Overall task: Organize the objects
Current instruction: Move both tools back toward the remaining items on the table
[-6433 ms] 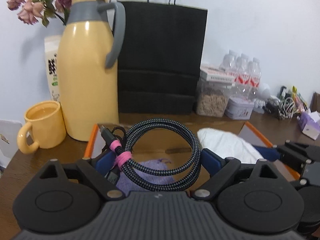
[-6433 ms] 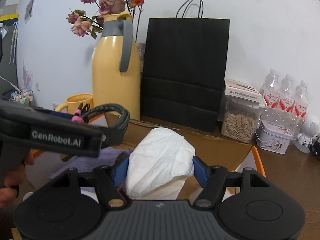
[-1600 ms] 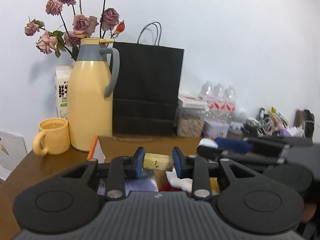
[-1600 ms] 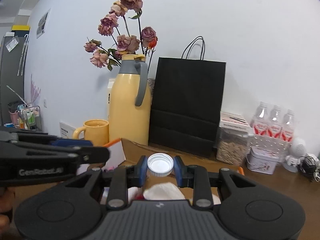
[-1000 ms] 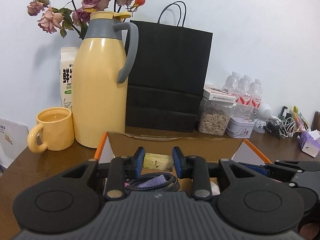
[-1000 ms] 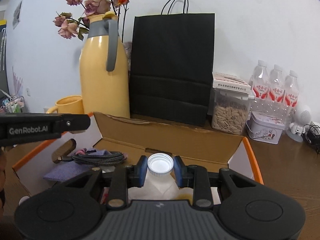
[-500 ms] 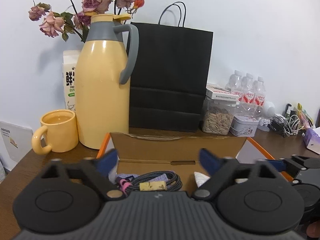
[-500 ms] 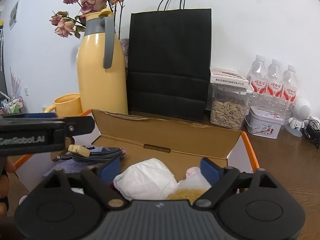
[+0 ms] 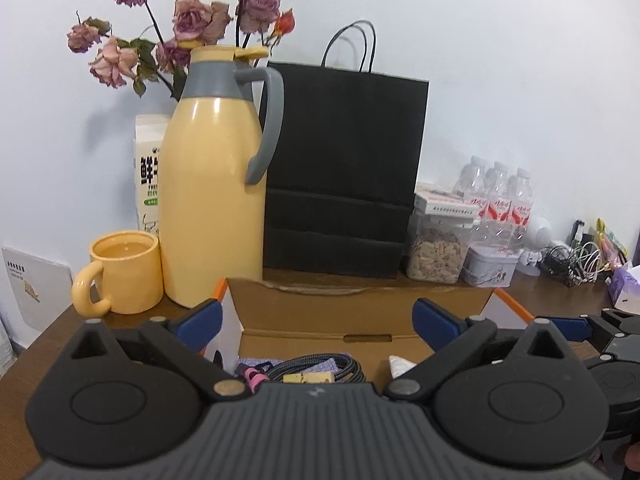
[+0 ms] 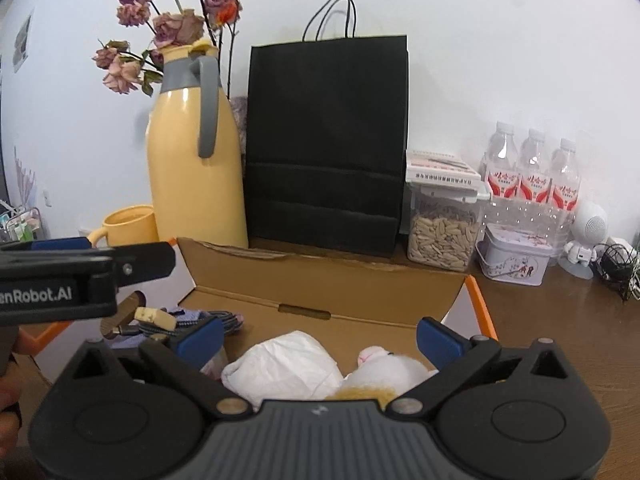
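Note:
An open cardboard box (image 9: 360, 312) with orange edges sits on the wooden table; it also shows in the right wrist view (image 10: 328, 280). Inside lie a braided cable coil (image 9: 320, 364), a small yellowish block (image 9: 307, 378) on the coil, a purple cloth (image 9: 260, 361), a white crumpled bag (image 10: 288, 364) and a white plush item (image 10: 388, 364). My left gripper (image 9: 316, 322) is open and empty above the box's left part. My right gripper (image 10: 318, 336) is open and empty above the box's right part. The left gripper shows from the side in the right wrist view (image 10: 80, 276).
Behind the box stand a yellow thermos jug (image 9: 216, 200), a yellow mug (image 9: 120, 272), a milk carton (image 9: 148, 172), a black paper bag (image 9: 344, 172), a seed jar (image 9: 436, 256), a tin (image 9: 490, 270) and water bottles (image 9: 500, 200). Cables (image 9: 572, 260) lie at right.
Both grippers opened: the left dropped the yellowish block onto the cable coil, the right dropped the white-capped item into the box. Both have since risen slightly.

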A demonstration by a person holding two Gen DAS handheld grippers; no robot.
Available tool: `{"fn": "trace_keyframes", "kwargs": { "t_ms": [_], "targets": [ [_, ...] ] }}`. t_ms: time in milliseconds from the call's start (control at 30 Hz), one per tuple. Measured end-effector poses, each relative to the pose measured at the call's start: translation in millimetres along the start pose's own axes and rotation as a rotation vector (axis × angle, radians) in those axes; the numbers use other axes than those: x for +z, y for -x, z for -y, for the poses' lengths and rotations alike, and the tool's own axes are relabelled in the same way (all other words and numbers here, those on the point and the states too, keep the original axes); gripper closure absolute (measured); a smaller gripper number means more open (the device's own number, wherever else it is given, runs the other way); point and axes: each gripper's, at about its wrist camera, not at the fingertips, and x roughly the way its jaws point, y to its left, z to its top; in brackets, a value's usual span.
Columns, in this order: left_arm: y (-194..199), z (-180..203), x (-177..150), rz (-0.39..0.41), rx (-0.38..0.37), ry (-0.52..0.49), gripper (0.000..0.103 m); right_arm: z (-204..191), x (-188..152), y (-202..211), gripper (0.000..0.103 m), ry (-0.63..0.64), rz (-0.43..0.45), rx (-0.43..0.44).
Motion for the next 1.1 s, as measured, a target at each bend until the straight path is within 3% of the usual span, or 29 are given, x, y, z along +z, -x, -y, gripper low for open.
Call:
{"fn": "trace_keyframes", "kwargs": {
  "t_ms": [300,500,833,1100],
  "targets": [
    [40.5,-1.2,4.9,0.094,-0.015,-0.005,0.0,-11.6,2.5,44.9,0.0,0.039,0.083,0.013],
    [69.6,-3.6,4.1,0.107,-0.032,-0.012,0.0,-10.9,-12.5,83.0,0.0,0.027,0.114,0.039],
    [112.0,-19.4,-24.7,0.014,-0.01,-0.019,0.0,-9.5,-61.2,114.3,0.0,0.0,0.017,0.046],
    [130.2,-33.6,-59.3,-0.098,0.018,-0.061,0.0,-8.2,-104.4,127.2,0.0,-0.031,-0.068,0.004]
  ]
}}
